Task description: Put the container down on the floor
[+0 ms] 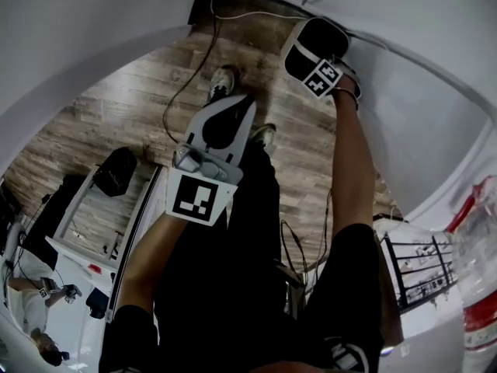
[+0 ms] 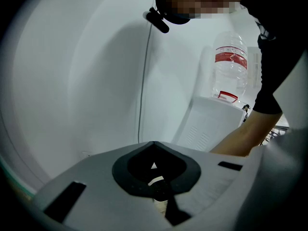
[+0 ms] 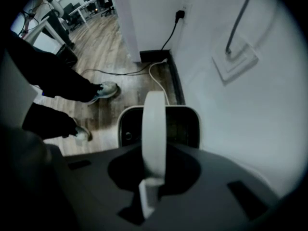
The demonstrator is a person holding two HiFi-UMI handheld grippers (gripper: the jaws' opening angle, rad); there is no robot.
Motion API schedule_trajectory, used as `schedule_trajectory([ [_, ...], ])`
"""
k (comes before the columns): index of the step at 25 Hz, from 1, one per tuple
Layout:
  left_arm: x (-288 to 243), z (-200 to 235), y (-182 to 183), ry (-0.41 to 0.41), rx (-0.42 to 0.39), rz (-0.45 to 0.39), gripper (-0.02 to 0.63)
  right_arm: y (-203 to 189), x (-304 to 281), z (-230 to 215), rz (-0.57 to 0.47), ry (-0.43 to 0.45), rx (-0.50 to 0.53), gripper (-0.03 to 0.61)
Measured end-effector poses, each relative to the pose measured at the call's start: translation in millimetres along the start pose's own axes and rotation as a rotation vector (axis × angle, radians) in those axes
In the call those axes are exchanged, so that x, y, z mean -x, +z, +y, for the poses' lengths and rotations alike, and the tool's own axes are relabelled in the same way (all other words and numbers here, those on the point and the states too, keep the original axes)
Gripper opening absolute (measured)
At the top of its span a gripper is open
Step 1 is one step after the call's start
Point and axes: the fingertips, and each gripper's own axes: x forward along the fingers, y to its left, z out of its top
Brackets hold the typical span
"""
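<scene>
The brown wood floor (image 1: 116,115) has long planks, and a smooth white wall (image 3: 240,109) stands beside it. The boxy container (image 3: 188,125), dark inside with a rounded white rim, hangs over the floor close to the wall, with the right tongs (image 3: 153,174) squeezed on its curved white handle (image 3: 154,124). The grey left tongs (image 2: 153,146) are pressed together with nothing in them.
</scene>
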Motion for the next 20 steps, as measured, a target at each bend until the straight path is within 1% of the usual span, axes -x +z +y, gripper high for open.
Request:
schedule_trajectory([
  [6, 2.9, 5.7, -4.7, 0.011, 0.004, -0.002, 0.026, -1.3, -1.1, -6.8, 0.003, -0.025, -0.008, 0.052],
  [12, 8.3, 4.9, -11.9, 0.021, 0.028, 0.000, 0.026, 0.2, -3.0, -10.3, -0.002, -0.061, -0.066, 0.067],
  [16, 14.6, 1.5, -15.1, 0.020, 0.034, 0.007, 0.026, -2.4, 1.2, -10.5, 0.000, -0.077, -0.126, 0.104],
  [20, 18.5, -2.1, -15.8, 0.021, 0.041, -0.003, 0.026, -6.5, 5.8, -12.0, -0.008, -0.089, -0.158, 0.121],
])
